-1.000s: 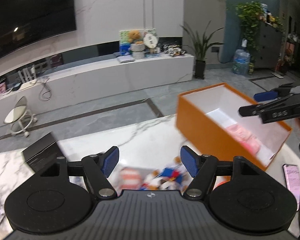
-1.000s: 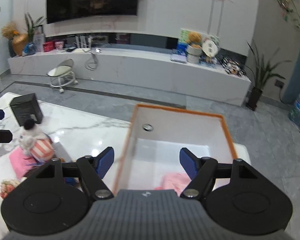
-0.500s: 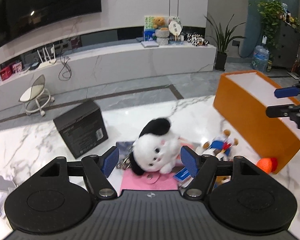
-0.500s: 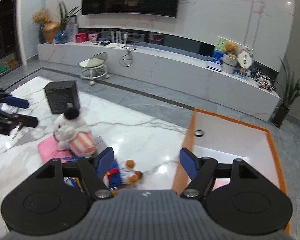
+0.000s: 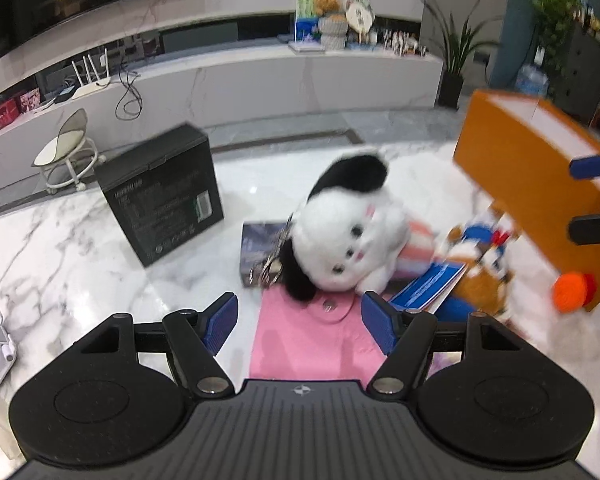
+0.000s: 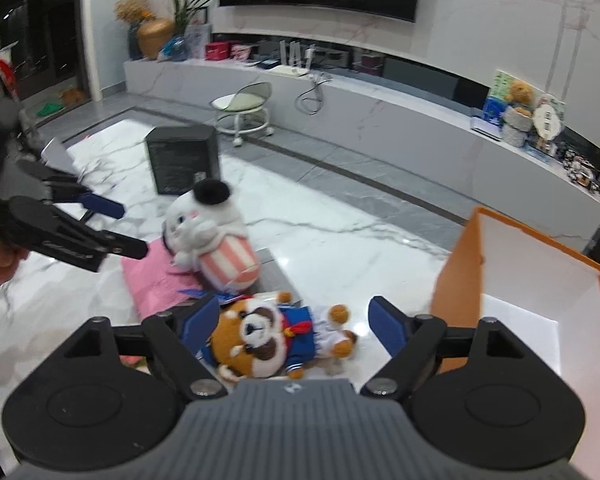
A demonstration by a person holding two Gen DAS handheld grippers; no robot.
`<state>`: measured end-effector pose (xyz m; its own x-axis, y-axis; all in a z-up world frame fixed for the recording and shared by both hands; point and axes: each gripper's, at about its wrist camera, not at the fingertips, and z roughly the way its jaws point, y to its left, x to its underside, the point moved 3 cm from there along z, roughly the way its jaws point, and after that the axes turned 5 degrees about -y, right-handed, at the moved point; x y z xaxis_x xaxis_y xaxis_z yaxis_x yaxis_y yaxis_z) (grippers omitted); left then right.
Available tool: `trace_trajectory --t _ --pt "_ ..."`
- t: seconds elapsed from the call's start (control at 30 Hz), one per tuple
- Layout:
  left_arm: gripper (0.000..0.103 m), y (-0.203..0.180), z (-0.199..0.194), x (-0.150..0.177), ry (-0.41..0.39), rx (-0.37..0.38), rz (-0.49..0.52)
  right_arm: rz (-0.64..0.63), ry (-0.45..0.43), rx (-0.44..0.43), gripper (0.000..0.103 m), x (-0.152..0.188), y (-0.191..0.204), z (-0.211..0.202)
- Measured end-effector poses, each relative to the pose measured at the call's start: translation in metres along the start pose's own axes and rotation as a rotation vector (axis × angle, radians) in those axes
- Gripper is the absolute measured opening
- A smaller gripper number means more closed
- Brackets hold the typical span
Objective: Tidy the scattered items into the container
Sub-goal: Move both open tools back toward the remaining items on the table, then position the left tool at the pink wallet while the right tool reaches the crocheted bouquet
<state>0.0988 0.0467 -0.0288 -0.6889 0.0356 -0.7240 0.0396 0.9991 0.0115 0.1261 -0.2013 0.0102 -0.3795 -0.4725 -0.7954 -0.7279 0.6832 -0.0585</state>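
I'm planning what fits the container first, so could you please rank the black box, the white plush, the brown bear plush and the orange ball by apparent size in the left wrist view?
1. black box
2. white plush, close behind and nearer the camera, so unsure
3. brown bear plush, partly hidden
4. orange ball

Left claw (image 5: 298, 322) points down, jaws apart and empty; right claw (image 6: 288, 322), at its 3 o'clock, has just been opening, nothing gripped.

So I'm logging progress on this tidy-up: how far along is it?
Barely begun. Both grippers are open and empty. The white plush, bear plush, pink pouch and orange ball lie on the table outside the orange box. The right gripper, jaws just widened, straddles the bear.
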Motion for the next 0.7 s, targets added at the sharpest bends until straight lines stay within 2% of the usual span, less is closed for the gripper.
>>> trace_trajectory --t 0.37,0.5,0.7 --pt "0.08 -0.004 0.025 0.019 0.067 0.06 -0.017 -0.129 0.056 -0.176 0.084 0.018 0.045 0.013" --pt "0.081 -0.008 0.025 0.02 0.064 0.079 -0.009 -0.156 0.071 -0.234 0.084 0.025 0.059 0.017" --pt "0.087 -0.005 0.028 0.018 0.058 0.077 0.0 -0.188 0.101 -0.293 0.084 0.037 0.076 0.022"
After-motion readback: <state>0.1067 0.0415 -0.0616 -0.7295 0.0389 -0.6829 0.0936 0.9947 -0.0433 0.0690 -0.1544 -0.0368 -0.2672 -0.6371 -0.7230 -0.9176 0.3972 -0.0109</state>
